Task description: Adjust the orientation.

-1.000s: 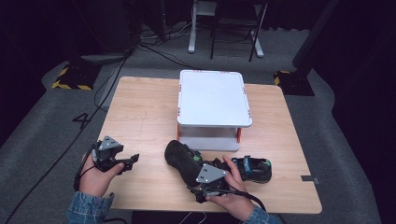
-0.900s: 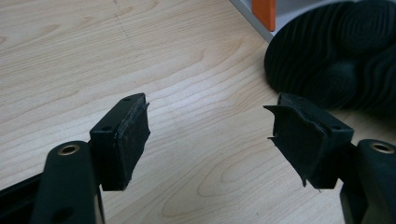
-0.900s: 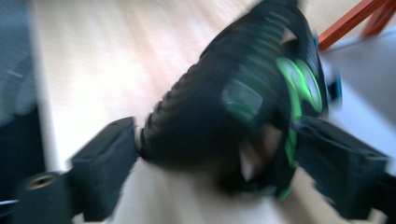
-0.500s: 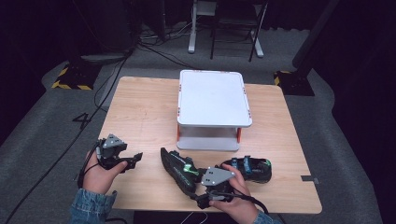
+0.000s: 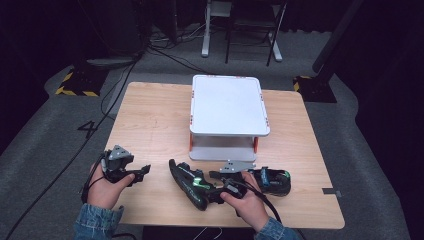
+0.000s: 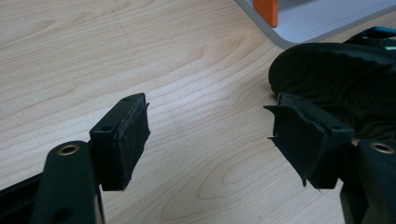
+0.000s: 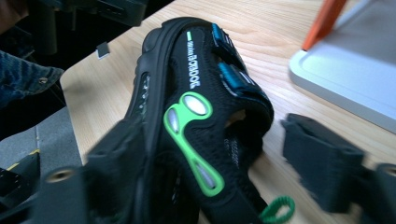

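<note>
From above, one sandal (image 5: 190, 184) lies near the worktop's (image 5: 150, 120) front edge beside the right hand-held gripper (image 5: 212, 196), the other sandal (image 5: 270, 180) just right of it, both still off the white stand (image 5: 227, 107). In the left gripper view the left hand-held gripper (image 6: 210, 140) gapes empty beside a sole. In the right gripper view the right one's jaws have just been closing, straddling the sandal (image 7: 196, 116) without a firm grip yet, so lifting remains.

The counter (image 5: 150, 115) is seen whole from a high camera set above the near side, aimed forward and down. A close, low view across the wood is given from the left hand-held gripper (image 6: 210, 135). The black sandal (image 7: 196, 116) is viewed from very near by the right gripper's camera; it is shared by all three views.
</note>
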A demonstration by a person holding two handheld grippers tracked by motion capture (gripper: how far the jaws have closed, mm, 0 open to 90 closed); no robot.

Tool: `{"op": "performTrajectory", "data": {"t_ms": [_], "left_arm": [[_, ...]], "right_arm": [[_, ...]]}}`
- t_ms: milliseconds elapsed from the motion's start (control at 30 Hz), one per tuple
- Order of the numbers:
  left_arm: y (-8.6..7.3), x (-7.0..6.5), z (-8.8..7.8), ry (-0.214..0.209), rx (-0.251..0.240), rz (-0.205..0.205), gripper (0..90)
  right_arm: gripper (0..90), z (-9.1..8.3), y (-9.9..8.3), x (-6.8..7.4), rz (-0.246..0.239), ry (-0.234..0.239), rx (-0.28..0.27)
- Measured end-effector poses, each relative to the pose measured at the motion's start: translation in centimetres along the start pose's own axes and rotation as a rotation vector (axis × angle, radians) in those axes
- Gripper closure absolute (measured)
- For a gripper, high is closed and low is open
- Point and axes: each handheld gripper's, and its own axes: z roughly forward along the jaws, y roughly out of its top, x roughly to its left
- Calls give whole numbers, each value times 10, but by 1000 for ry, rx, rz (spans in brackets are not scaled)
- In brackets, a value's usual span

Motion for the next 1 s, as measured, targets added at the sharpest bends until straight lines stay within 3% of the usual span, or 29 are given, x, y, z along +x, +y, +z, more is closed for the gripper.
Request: {"op": "performTrajectory", "data": {"t_ms": [33,133,167,200,233,267,300,333,433,467,567,700,767,800,867,900,933,1000], "left_arm": [[0,0,0,0,0,0,275],[-1,-2,1,-6,7,3,276],[-1,-2,1,-6,7,3,275],[-1,-2,1,-6,6,4,275],[-1,-2,0,-3,6,7,275],[-1,-2,0,-6,4,2,275],[-1,-2,-1,-4,2,0,275],[-1,-1,-1,-3,0,-1,275],[-1,0,-1,-3,-1,-1,275],[-1,0,-1,-5,-1,-2,276],[0,1,0,-5,-3,3,276],[1,0,2,-8,2,3,276],[1,-1,3,-10,3,7,275],[1,-1,3,-10,3,7,276],[2,-2,2,-11,5,5,275],[2,-2,2,-11,5,5,276],[1,-2,3,-10,2,5,275],[1,-2,2,-11,5,5,276]], "right_arm": [[177,0,0,0,0,0,0],[174,10,-5,4,27,71,-18],[294,12,-6,7,23,107,-18],[294,12,-6,7,23,107,-18],[480,12,-5,10,3,173,-13],[607,11,-3,14,-32,222,-9],[740,11,-1,20,-104,203,-9],[753,11,1,25,-146,198,0],[814,14,2,34,-207,192,6],[832,14,2,37,-248,164,4],[846,9,4,37,-269,127,26],[845,-8,11,29,-258,59,-58],[842,-16,14,22,-241,-25,-92],[842,-16,14,22,-241,-25,-92],[837,-19,12,10,-195,-106,-100],[837,-19,12,10,-195,-106,-100],[833,-17,9,3,-175,-145,-94],[831,-15,7,0,-162,-166,-90]]}}
